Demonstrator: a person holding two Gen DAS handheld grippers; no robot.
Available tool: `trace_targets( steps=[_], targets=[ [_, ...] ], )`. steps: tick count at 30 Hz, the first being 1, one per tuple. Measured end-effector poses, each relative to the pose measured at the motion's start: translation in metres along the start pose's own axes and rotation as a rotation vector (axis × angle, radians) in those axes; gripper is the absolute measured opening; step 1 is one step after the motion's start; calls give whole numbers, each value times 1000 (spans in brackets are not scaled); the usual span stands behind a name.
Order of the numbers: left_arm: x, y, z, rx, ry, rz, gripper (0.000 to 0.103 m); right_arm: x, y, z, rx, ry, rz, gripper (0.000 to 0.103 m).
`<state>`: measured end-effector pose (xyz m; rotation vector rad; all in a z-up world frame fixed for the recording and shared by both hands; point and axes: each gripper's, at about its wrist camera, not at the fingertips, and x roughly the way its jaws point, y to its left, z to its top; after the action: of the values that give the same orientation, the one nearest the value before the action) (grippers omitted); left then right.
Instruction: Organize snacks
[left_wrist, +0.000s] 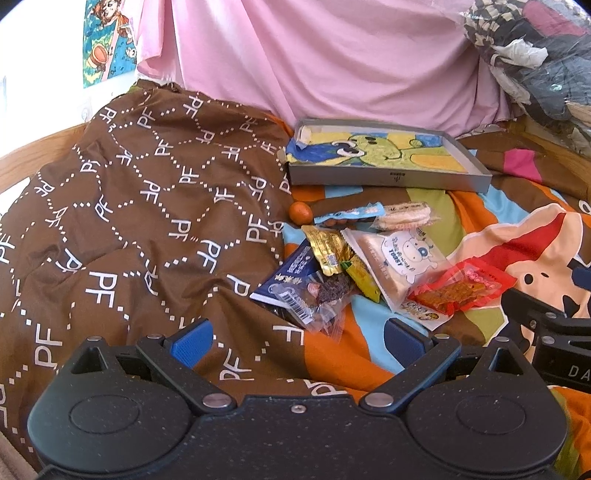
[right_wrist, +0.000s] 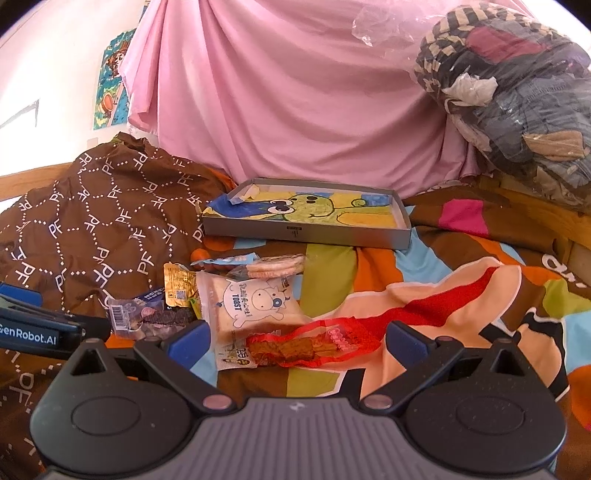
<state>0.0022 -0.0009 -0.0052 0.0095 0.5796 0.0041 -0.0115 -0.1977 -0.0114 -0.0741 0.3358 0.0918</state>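
A heap of snack packets lies on the striped bedsheet: a toast packet (left_wrist: 400, 264) (right_wrist: 251, 304) with a cow drawing, a red spicy-strip packet (left_wrist: 461, 290) (right_wrist: 317, 345), a gold packet (left_wrist: 327, 249) (right_wrist: 179, 290), a clear packet of dark snacks (left_wrist: 319, 299) (right_wrist: 147, 319), a blue packet (left_wrist: 290, 275), a rice-cracker packet (left_wrist: 404, 216) (right_wrist: 275, 267) and a small orange fruit (left_wrist: 300, 213). Behind them sits a shallow grey box (left_wrist: 388, 180) (right_wrist: 306, 234) lined with a frog drawing. My left gripper (left_wrist: 297, 341) is open, short of the clear packet. My right gripper (right_wrist: 295, 341) is open, just short of the red packet.
A brown quilt (left_wrist: 129, 206) (right_wrist: 103, 221) printed with "PF" is bunched at the left. A pink sheet (left_wrist: 332, 55) (right_wrist: 295, 92) hangs behind. A plastic-wrapped bundle of clothes (left_wrist: 535, 55) (right_wrist: 517, 92) sits at the back right. A wooden bed rail (right_wrist: 535, 206) runs along the right.
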Motion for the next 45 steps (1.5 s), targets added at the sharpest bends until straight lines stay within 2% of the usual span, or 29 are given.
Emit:
trace_targets(
  steps=[5,10,18,27,35,38,40,45],
  targets=[
    [6,1,9,33,42,-17,99,7,-6,7,-7,21,27,103],
    [18,2,29,93,32,-46,99,22,-12,13,2,70,71,103],
    [57,6,54,220,20,-96,99,55,-13,24,-53,136,144,103],
    [89,2,47,367,30,-225,98,119,-28,48,35,266,224,103],
    [114,4,45,369,86,-316,88,176,-20,46,30,343,332,103],
    [118,4,44,368,95,-354,88,191,-21,43,83,376,380,103],
    [120,1,42,389,109,-365,86,195,-21,42,115,388,409,103],
    [122,-5,39,447,135,-355,82,193,-10,44,81,384,393,103]
  ],
)
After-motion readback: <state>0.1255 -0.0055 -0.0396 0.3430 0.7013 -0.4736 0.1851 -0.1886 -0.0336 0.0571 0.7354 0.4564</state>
